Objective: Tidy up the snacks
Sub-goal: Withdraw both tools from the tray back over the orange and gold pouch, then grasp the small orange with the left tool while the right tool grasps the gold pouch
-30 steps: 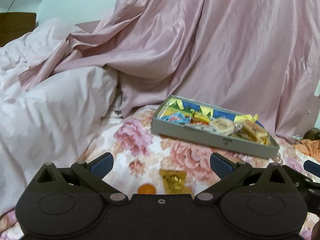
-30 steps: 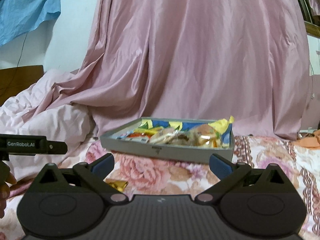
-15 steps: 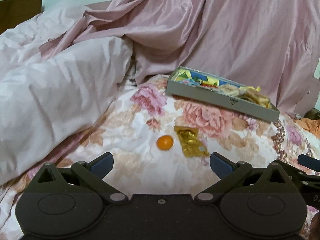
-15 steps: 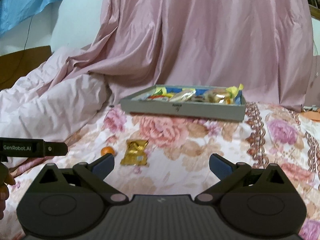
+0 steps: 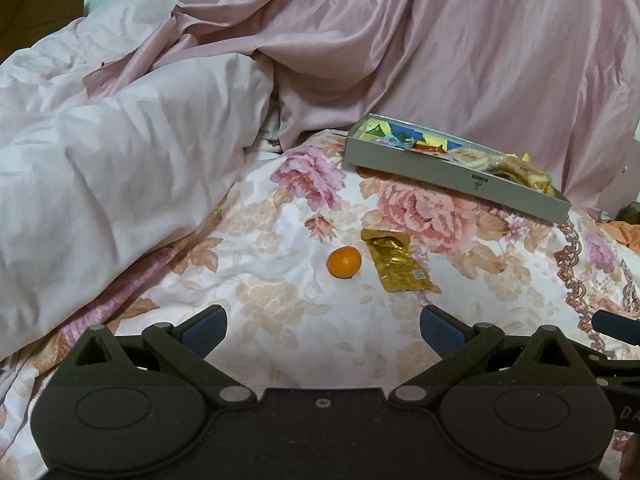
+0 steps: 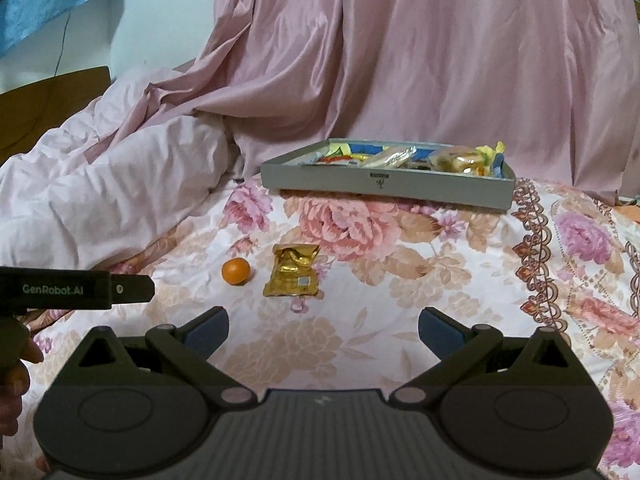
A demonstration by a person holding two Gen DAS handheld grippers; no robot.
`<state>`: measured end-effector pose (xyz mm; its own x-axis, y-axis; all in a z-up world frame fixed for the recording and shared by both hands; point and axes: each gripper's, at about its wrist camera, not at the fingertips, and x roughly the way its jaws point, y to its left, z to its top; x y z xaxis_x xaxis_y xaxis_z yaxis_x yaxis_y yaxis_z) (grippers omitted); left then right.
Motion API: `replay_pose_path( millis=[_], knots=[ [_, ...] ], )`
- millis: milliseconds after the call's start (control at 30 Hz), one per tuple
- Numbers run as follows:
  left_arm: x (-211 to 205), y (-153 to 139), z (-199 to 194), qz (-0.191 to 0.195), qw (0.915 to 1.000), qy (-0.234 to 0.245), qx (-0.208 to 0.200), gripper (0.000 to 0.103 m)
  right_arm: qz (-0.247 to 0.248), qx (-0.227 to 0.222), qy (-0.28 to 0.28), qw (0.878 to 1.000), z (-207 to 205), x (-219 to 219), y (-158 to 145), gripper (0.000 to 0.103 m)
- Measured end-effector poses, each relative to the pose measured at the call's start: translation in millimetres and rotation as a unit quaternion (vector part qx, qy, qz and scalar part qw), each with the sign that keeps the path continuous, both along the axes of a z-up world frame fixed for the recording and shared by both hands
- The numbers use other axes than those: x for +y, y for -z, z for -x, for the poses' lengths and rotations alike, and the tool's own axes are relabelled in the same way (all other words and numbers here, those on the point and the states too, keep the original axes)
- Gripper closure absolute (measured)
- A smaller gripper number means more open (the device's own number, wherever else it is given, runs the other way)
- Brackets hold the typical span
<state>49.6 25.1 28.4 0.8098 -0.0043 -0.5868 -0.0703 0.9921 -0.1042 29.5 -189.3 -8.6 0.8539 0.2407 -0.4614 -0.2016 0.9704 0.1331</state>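
Observation:
A small orange fruit (image 5: 344,262) and a gold foil snack packet (image 5: 397,261) lie side by side on the floral bedsheet. Behind them stands a grey box (image 5: 448,174) filled with several wrapped snacks. My left gripper (image 5: 322,330) is open and empty, held short of the fruit and packet. In the right wrist view the fruit (image 6: 236,271), the packet (image 6: 293,270) and the box (image 6: 384,186) show too. My right gripper (image 6: 322,330) is open and empty, also short of them. The left gripper's body (image 6: 76,290) shows at the left edge.
A bunched pale pink duvet (image 5: 112,160) lies to the left. A pink satin drape (image 6: 420,52) hangs behind the box. A wooden headboard (image 6: 48,108) is at the far left. The floral sheet (image 6: 460,280) spreads right of the packet.
Both grippers have pulled back and risen from the box. The fruit and packet, earlier partly hidden under the left gripper, now lie in full view ahead. Both stay open.

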Motion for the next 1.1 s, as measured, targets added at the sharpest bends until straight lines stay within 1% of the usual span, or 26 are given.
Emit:
replay_pose_path(
  millis=[300,400,600,767,867,967,1033,1100],
  knots=[
    [10,12,-17,-0.012,0.9998,-0.003,0.016,0.001,0.008,0.022,-0.015,1.000,-24,11,10,0.000],
    [17,15,-25,-0.010,0.9997,-0.008,0.020,0.001,0.013,0.029,-0.024,0.999,-34,16,13,0.000],
    [28,18,-44,-0.013,0.9995,-0.023,0.016,0.001,0.020,0.047,-0.040,0.998,-58,26,18,0.000],
    [33,19,-81,-0.022,0.9997,-0.001,0.013,0.001,0.037,0.056,-0.055,0.996,-83,37,20,0.000],
    [35,21,-102,-0.021,0.9994,0.023,0.013,0.001,0.052,0.060,-0.067,0.995,-96,45,21,0.000],
    [37,25,-117,-0.028,0.9985,0.046,0.015,0.001,0.073,0.061,-0.079,0.992,-109,54,26,0.000],
    [39,28,-123,-0.031,0.9983,0.046,0.015,0.001,0.093,0.059,-0.086,0.990,-120,61,32,0.000],
    [44,30,-126,-0.025,0.9986,0.044,0.013,0.001,0.108,0.059,-0.084,0.989,-131,66,37,0.000]
  ],
)
